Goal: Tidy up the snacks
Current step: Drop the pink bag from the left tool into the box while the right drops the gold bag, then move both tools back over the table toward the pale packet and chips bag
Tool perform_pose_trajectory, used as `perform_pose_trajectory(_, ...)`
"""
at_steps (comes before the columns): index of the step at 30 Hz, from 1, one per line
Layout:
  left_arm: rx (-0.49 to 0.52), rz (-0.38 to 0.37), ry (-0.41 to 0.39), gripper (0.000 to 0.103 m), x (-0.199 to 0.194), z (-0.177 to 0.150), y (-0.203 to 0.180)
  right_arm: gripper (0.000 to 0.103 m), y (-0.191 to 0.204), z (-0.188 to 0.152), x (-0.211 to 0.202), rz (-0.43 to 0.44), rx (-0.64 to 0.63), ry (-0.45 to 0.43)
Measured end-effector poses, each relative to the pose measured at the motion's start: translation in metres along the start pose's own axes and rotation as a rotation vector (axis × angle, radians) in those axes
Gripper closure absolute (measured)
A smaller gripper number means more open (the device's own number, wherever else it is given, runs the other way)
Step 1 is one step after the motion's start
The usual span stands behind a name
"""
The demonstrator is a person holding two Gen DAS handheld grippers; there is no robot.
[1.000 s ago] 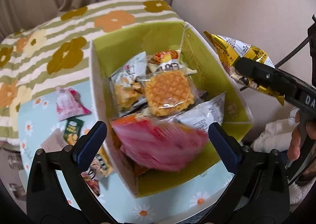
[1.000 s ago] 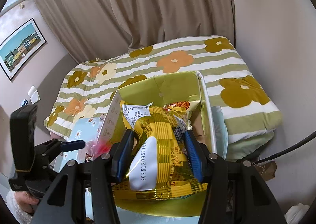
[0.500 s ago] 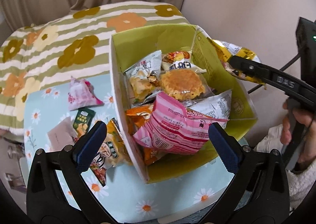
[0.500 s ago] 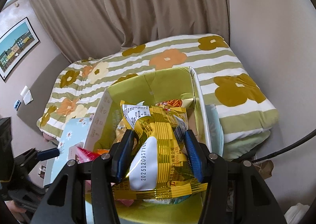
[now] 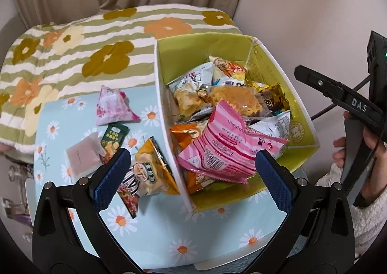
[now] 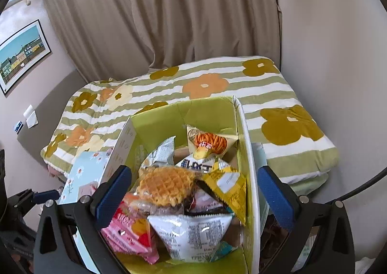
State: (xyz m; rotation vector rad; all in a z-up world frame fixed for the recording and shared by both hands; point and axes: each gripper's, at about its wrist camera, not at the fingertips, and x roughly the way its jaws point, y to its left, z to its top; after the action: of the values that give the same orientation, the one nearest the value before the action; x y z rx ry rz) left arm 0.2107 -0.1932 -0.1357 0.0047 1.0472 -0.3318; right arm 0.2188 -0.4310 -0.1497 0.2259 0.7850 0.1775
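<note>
On the daisy-print table (image 5: 154,225), left of the green box (image 5: 300,114), four or five packets lie loose: orange bag (image 5: 151,172) against the box's white wall, small green sachet (image 5: 113,135), pink triangle pack (image 5: 113,107), pale flat pouch (image 5: 83,155). Left gripper (image 5: 188,172) spread wide, empty, hovering over the box's near-left corner. Orange bag sits just below and left of it, by the left finger, long axis running roughly away from the camera along the wall. Right gripper (image 6: 193,191) also released, nothing between its fingers, above the box contents: waffle (image 6: 167,184), pink bag (image 6: 130,233), yellow pack (image 6: 229,187). Left hand is clearly nearer the loose packets; likely next pick is the orange bag.
</note>
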Motion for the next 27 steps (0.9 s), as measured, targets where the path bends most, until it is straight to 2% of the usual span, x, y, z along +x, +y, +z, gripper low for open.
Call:
perform_pose_trajectory(9, -0.062, 0.064, -0.061, 0.001, -0.032, -0.022, 0.021, 0.000, 0.025, -0.003, -0.022, 0.039, -0.077, -0.006)
perform_pose_trajectory(12, -0.095, 0.089, -0.090, 0.001, -0.049, -0.032, 0.041, 0.000, 0.042, -0.005, -0.028, 0.051, -0.116, -0.016)
perform_pose_trajectory(17, -0.124, 0.135, -0.095, 0.001, -0.062, -0.046, 0.076, 0.000, 0.078, -0.012, -0.036, 0.083, -0.161, -0.021)
perform_pose_trajectory(21, -0.116, 0.156, -0.091, 0.001, -0.068, -0.053, 0.111, 0.000, 0.106, -0.019, -0.034, 0.079, -0.164, -0.017)
perform_pose_trajectory(27, -0.048, 0.125, -0.060, 0.001, -0.067, -0.051, 0.160, 0.000, 0.150, -0.037, -0.020, 0.056, -0.102, 0.006)
